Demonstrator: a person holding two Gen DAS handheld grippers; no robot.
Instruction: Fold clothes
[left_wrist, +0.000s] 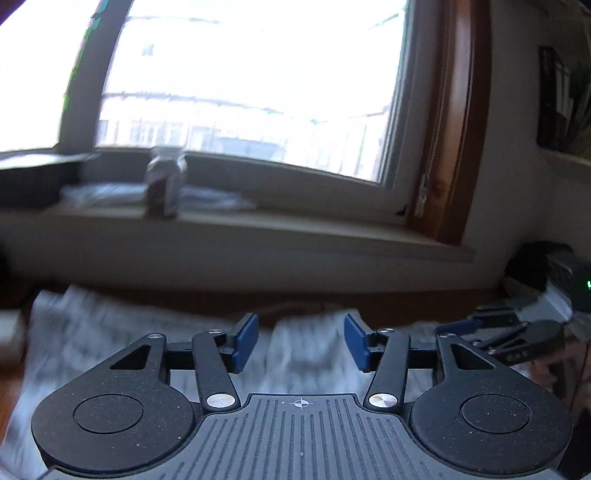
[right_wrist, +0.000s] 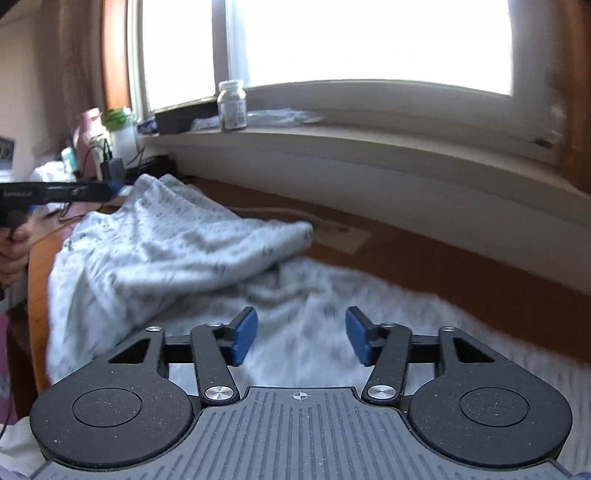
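clothes here means one pale grey patterned garment (right_wrist: 166, 251), which fills the middle and lower left of the right wrist view, spread over a brown wooden table (right_wrist: 461, 273) below the window sill (right_wrist: 369, 147). one part is doubled over toward the frame's centre, likely a first fold, so it lies in a loose ridge, not flat. in the left wrist view the same cloth lies across the bottom, blurred. the right gripper (right_wrist: 301, 338) hovers above the cloth with its blue pads apart and nothing between them, released. the left gripper (left_wrist: 301, 341) is likewise parted and empty over the fabric, probably freed to reach for a new edge. a small jar (right_wrist: 232, 105) stands on the sill, upper centre, clear of the work.
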